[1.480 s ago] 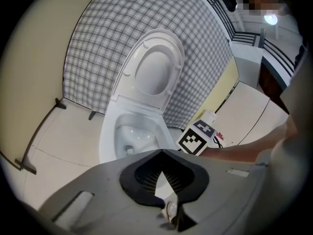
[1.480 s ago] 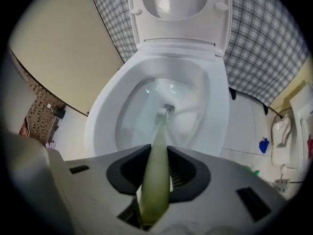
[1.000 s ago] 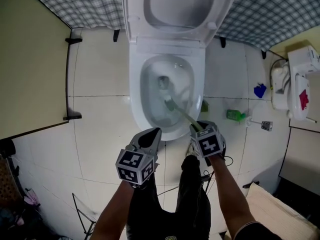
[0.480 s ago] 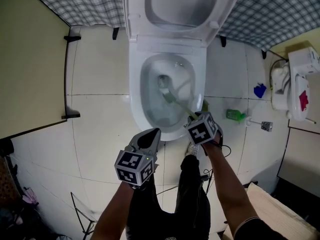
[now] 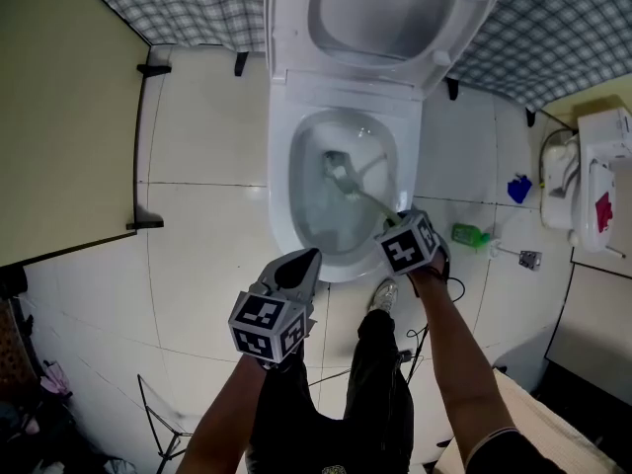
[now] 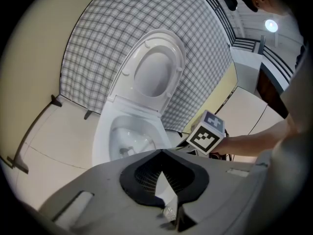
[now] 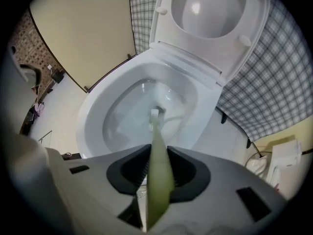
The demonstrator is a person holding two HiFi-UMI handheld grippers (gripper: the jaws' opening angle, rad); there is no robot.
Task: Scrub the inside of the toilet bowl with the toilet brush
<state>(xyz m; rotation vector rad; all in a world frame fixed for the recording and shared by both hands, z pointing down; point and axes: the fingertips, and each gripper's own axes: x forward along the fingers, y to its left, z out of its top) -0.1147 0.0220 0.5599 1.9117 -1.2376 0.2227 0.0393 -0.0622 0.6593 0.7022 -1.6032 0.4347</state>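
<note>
The right claw (image 7: 157, 190) was clamped on the pale green handle of the toilet brush (image 7: 158, 155) and pointed steeply down over the front right rim of the toilet bowl (image 5: 280, 200). The brush head (image 5: 340, 172) sat low inside the bowl, in the water near the drain. The left claw (image 5: 302, 265) hovered above the tiled floor (image 5: 197, 255) just in front of the bowl, its jaws closed together on nothing. The lid (image 5: 385, 8) stood raised.

We are looking at a small bathroom. We see a white toilet (image 5: 279, 200) with its lid (image 5: 385, 8) raised against a wall (image 5: 178, 8) of checked pattern, a floor (image 5: 197, 255) of pale tiles, and a green bottle (image 5: 471, 234) lying near the toilet.
</note>
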